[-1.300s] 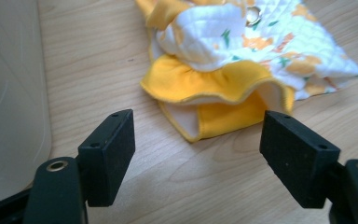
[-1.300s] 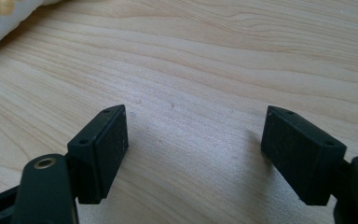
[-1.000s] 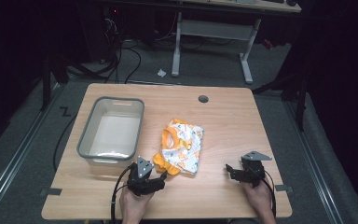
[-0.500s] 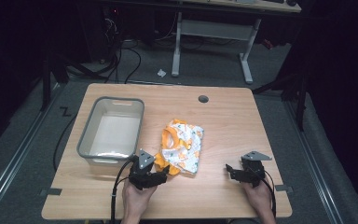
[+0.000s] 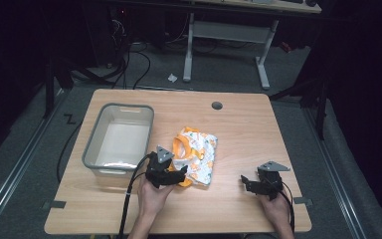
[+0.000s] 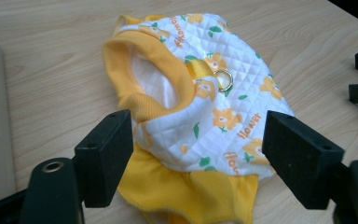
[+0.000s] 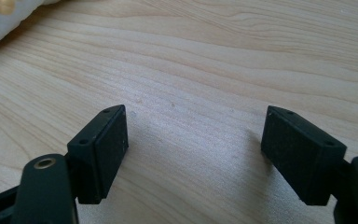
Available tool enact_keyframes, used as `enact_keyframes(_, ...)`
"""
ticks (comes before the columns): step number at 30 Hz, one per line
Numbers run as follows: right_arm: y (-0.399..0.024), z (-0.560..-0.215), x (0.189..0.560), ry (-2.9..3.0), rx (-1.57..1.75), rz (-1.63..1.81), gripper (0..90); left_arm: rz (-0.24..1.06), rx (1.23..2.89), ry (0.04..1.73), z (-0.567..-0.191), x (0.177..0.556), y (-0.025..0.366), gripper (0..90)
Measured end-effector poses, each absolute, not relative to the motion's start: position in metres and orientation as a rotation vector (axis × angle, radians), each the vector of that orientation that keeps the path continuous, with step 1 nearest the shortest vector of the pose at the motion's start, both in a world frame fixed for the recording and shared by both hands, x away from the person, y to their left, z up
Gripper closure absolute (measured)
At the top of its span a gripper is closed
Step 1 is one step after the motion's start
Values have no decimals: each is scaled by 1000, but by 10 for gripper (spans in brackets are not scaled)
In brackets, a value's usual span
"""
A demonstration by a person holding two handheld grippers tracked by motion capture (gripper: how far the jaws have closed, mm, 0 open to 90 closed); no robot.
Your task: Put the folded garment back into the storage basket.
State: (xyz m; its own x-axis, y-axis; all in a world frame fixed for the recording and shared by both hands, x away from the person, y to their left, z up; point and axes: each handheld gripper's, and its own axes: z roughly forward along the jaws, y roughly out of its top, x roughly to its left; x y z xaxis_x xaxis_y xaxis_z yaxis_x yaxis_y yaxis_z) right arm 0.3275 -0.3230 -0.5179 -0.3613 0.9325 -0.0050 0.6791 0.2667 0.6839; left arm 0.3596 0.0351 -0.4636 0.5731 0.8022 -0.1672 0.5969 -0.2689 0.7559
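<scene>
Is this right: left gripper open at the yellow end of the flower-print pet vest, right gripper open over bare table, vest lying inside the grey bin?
Not quite. The pet vest lies on the table beside the grey bin, not inside it; the high view shows this. The rest holds: left gripper open at the vest's yellow end, right gripper open over bare wood.

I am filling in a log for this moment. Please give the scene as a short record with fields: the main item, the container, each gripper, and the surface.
item: small quilted pet garment, white with orange flowers and yellow trim, lying flat on the table
detail: metal ring on its back
container: grey plastic bin, left of the garment, nothing seen inside
left gripper: jaws open, just widened, astride the garment's near end, pads not pressing
right gripper: jaws open over bare wood, apart from the garment
surface: light wooden table
</scene>
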Motion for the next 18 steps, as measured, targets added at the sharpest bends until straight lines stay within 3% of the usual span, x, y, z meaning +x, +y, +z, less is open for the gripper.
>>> enact_keyframes(18,-323,-518,327,2135,1460,841,232,346,2030,1190,-473,403,13,226)
